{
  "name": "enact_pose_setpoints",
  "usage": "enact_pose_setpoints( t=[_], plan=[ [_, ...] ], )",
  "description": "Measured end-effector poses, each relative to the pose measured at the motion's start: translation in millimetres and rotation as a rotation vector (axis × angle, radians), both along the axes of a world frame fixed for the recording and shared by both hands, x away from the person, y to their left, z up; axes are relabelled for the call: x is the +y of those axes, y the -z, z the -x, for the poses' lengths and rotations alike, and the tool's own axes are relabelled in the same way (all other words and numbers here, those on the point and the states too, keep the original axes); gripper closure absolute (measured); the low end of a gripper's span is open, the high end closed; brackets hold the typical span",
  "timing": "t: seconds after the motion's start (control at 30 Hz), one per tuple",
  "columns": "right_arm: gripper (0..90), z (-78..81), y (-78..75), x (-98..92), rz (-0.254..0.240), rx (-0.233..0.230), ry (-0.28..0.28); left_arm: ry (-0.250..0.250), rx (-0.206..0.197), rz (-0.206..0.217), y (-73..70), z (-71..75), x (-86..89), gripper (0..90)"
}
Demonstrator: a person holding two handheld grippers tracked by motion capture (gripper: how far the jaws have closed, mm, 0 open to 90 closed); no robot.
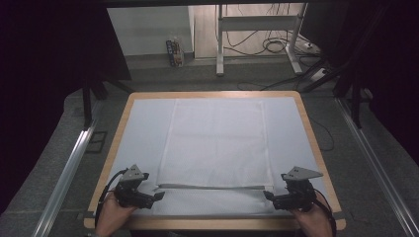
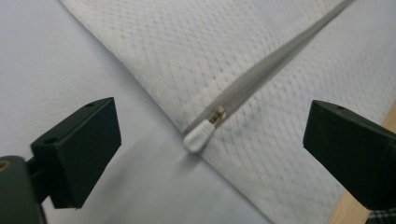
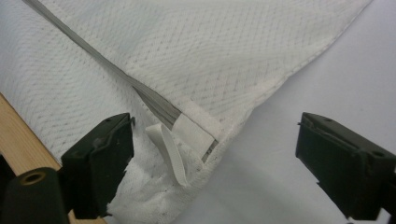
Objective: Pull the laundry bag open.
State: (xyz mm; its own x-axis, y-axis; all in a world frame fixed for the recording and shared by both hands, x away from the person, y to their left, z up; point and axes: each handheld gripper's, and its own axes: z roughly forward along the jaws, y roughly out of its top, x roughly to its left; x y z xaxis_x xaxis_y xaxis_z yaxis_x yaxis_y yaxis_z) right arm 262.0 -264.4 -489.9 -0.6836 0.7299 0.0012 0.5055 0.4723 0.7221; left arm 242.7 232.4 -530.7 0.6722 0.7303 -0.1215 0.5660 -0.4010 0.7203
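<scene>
Lying flat, mesh bag (image 1: 217, 143); zipper (image 1: 210, 186) crosswise between both open tools.

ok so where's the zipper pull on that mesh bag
The zipper pull sits at the left end of the grey zipper, at the mesh bag's near-left edge, between the left gripper's open jaws.

In the high view, the person's hands (image 1: 112, 215) run off the bottom edge at 6 o'clock. The mesh laundry bag (image 2: 261, 60) is cut by the left gripper view's top and right edges, its weave softly blurred toward 5 o'clock. A small box (image 1: 175, 52) on the floor at 12 o'clock is too small to read.
</scene>
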Motion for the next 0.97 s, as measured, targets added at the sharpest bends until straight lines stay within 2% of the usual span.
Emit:
enact_pose_setpoints(
  t=[0.17,0.27,0.4,0.5,0.67,0.77,0.87,0.97],
  plan=[
    [10.0,5.9,0.1,1.2,-0.016,-0.014,0.007,-0.002,-0.014,-0.026,-0.1,8.3,-3.7,2.2],
    [9.3,8.0,-1.6,6.8,-0.042,-0.018,-0.016,-0.001,-0.018,-0.037,0.2,13.1,-4.9,1.9],
    [6.1,9.7,3.0,13.2,0.002,0.002,-0.019,-0.012,-0.023,-0.049,1.1,18.7,-3.1,1.4],
    [6.1,9.9,5.0,10.2,-0.008,0.023,-0.011,-0.031,-0.047,-0.077,1.2,23.8,-1.3,0.7],
    [5.2,17.9,6.1,-2.5,-0.004,0.011,-0.001,-0.075,-0.078,-0.157,2.4,36.9,1.0,0.0],
    [4.7,22.6,9.5,-9.7,0.012,0.025,-0.005,-0.092,-0.070,-0.173,4.2,44.0,4.7,0.0],
    [4.7,24.2,7.4,-12.4,-0.015,0.011,-0.004,-0.116,-0.067,-0.151,4.8,46.5,9.4,0.0],
    [4.9,22.3,9.8,-10.3,0.002,0.026,-0.014,-0.131,-0.060,-0.123,4.6,45.7,11.8,0.1]
  ],
)
